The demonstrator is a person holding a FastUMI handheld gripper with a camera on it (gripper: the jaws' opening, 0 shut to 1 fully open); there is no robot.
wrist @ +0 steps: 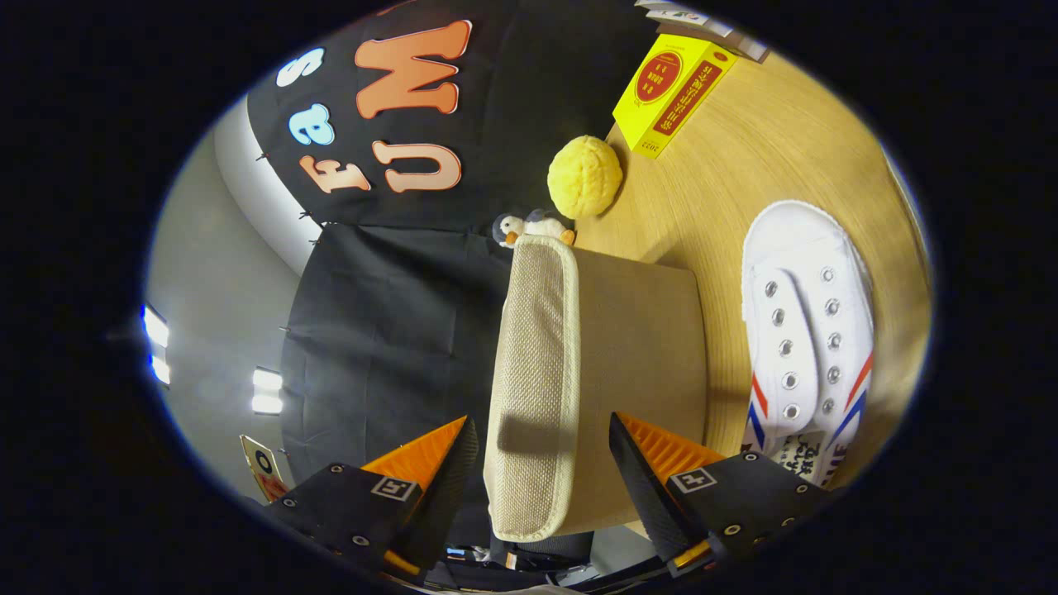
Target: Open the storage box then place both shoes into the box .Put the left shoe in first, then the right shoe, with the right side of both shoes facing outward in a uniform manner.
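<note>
Tabletop (769, 157) of pale wood runs off toward one o'clock. Storage box (636, 347) in beige fabric stands dead ahead at twelve o'clock from the gripper (543, 446) — its woven-edged lid (533, 372) lies lengthwise between the spread fingers, neither visibly pressing. White canvas shoe (806, 347) lies at two o'clock, just beside the box — long axis parallel to the lid.

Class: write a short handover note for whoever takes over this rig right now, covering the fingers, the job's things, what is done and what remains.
Gripper: fingers open, straddling the storage box's beige lid, not pressing it.
Storage box: on the wooden table, view rolled sideways; whether the lid has begun lifting is unclear.
White shoe: on the table beside the box, outside it.
Done: fingers lined up on the lid.
Left: open the box, load left shoe, then right.
</note>
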